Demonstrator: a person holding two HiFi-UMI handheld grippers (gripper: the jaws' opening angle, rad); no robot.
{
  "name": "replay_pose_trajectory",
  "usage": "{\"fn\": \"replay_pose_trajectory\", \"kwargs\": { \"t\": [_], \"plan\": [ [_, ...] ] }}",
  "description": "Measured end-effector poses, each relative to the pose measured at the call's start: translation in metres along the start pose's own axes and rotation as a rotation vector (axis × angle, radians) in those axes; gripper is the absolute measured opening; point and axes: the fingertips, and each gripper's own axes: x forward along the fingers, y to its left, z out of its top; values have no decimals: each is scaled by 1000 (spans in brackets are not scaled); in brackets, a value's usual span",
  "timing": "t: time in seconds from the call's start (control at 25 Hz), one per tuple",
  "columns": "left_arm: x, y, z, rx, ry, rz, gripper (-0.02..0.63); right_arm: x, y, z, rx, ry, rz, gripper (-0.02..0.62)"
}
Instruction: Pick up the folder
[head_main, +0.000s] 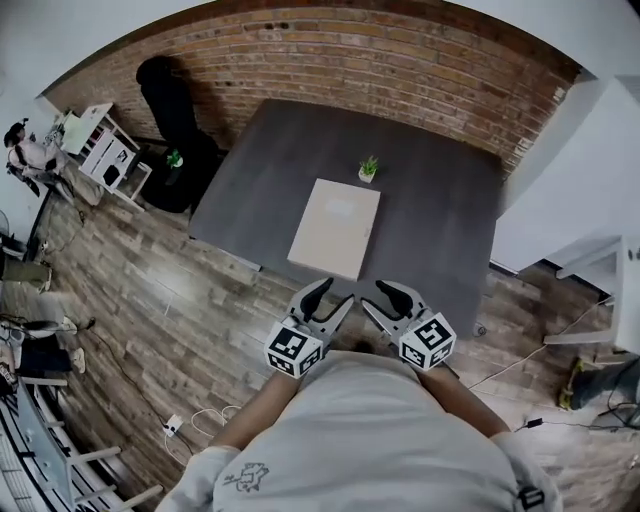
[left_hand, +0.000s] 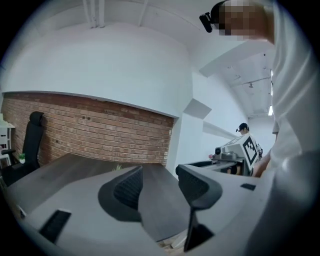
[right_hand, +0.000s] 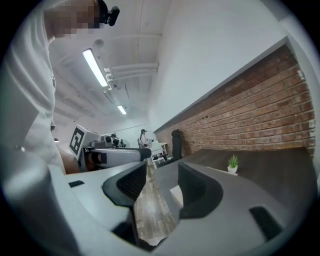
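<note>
A beige folder (head_main: 335, 227) lies flat on the dark grey table (head_main: 440, 220), its near edge close to the table's front edge. Both grippers hang side by side just short of that front edge, close to the person's chest. My left gripper (head_main: 331, 297) is open with nothing between its jaws; in its own view, the left gripper (left_hand: 160, 186) looks across the tabletop (left_hand: 70, 172). My right gripper (head_main: 378, 298) is open and empty too. Between the jaws of the right gripper (right_hand: 162, 184) shows a pale corner of the folder (right_hand: 176, 194).
A small potted plant (head_main: 368, 169) stands on the table just beyond the folder, seen also as the plant (right_hand: 232, 163). A black office chair (head_main: 172, 115) and a white shelf cart (head_main: 108, 152) stand at the table's left. A brick wall (head_main: 400, 60) runs behind. Cables (head_main: 190, 420) lie on the wood floor.
</note>
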Motion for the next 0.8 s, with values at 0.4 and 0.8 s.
{"fn": "replay_pose_trajectory", "kwargs": {
  "t": [0.4,0.8],
  "plan": [
    [61,0,12,41,31,-202,221,-5,-49,14,27,-51,-176,206],
    [86,76,40,72,39,-327,221,59,-77,41,29,-98,-318,206]
  ]
}}
